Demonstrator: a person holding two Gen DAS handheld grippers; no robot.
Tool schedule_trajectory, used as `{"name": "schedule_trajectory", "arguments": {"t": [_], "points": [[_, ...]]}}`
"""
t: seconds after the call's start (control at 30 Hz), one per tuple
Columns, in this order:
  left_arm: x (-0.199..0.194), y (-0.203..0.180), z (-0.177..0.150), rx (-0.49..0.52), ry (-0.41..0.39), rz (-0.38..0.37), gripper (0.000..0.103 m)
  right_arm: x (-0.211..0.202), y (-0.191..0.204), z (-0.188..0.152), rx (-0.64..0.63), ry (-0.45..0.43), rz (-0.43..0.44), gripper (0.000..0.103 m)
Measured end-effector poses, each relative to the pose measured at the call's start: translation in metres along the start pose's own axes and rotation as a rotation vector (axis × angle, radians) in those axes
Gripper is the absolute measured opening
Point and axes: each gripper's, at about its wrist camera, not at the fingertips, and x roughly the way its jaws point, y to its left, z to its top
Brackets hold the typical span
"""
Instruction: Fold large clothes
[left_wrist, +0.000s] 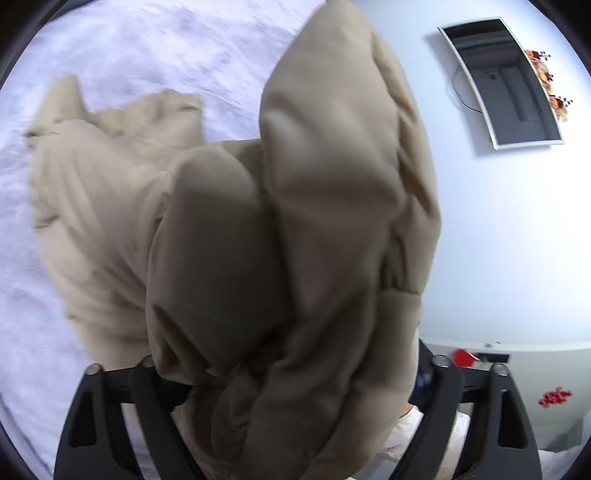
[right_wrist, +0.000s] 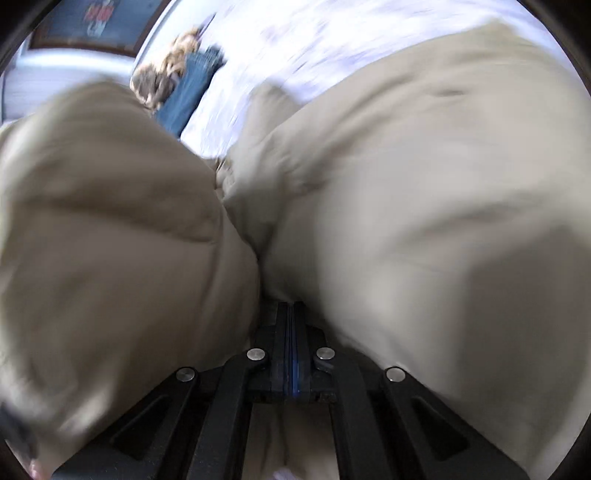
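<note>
Jacket (right_wrist: 424, 206) pinched in closed right claw (right_wrist: 291, 314); left claw (left_wrist: 288, 369) spread

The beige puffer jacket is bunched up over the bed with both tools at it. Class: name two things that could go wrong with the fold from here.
1. The left tool stands wide open around the bulky beige puffer jacket, so that side could slump onto the white bedspread.
2. The right tool is shut on only a thin pinch of fabric at its tip; the jacket's puffy bulk might pull it free.
</note>
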Motion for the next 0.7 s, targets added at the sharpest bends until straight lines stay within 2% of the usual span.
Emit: {"name": "schedule_trajectory", "arguments": {"t": [0.2,0.27,0.37,0.43,0.47,0.5,0.57,0.6,0.67,0.7], "points": [[0.059,-0.016,0.029,0.082,0.040,-0.110,0.091,-0.044,-0.040,-0.024,0.090,-0.068,-0.020,0.000],[0.079,-0.023,0.039,0.106,0.035,-0.093,0.091,-0.059,-0.052,-0.033,0.122,-0.090,-0.043,0.003],[0.098,-0.035,0.048,0.146,0.006,-0.022,0.091,-0.088,-0.066,-0.049,0.167,-0.126,-0.074,0.004],[0.105,-0.047,0.048,0.173,-0.007,0.016,0.097,-0.111,-0.066,-0.060,0.167,-0.158,-0.093,0.008],[0.111,-0.053,0.048,0.181,-0.013,0.031,0.098,-0.122,-0.063,-0.066,0.158,-0.176,-0.088,0.021],[0.120,-0.060,0.048,0.192,-0.021,0.054,0.098,-0.135,-0.058,-0.072,0.146,-0.200,-0.073,0.048],[0.116,-0.060,0.042,0.213,-0.032,0.086,0.098,-0.153,-0.044,-0.081,0.112,-0.245,-0.036,0.083],[0.117,-0.063,0.041,0.220,-0.037,0.102,0.098,-0.158,-0.033,-0.084,0.077,-0.252,-0.004,0.083],[0.125,-0.074,0.025,0.229,-0.041,0.132,0.098,-0.154,-0.016,-0.083,0.021,-0.211,0.056,0.083],[0.124,-0.070,0.032,0.233,-0.045,0.150,0.098,-0.145,-0.005,-0.081,-0.010,-0.182,0.060,0.083]]}}
